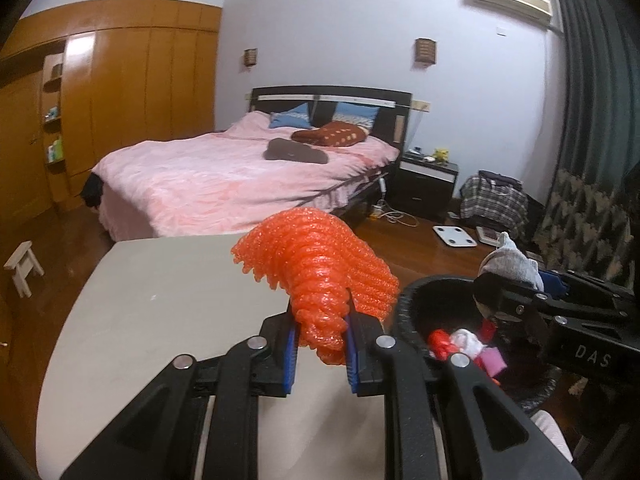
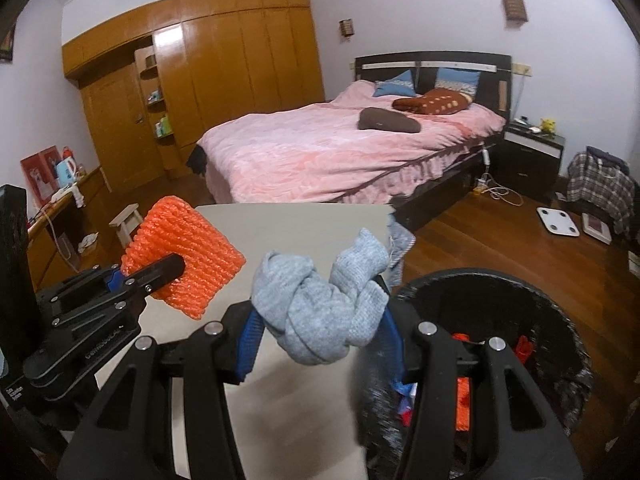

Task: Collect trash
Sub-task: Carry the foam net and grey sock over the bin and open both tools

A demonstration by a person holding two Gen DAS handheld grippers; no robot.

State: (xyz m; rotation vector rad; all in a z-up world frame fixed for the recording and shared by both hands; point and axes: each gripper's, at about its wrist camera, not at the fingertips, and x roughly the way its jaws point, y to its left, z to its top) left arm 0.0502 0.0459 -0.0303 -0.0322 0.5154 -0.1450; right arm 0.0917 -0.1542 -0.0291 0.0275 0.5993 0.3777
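Observation:
My left gripper is shut on an orange foam net sleeve and holds it above the beige table, just left of the black trash bin. The sleeve also shows in the right wrist view, held by the left gripper. My right gripper is shut on a knotted grey sock, held over the table edge beside the bin. The sock also shows in the left wrist view. The bin holds red, white and pink scraps.
A bed with a pink cover stands behind the table. A small white stool, a wooden wardrobe, a nightstand, a floor scale and a plaid bag stand around on the wooden floor.

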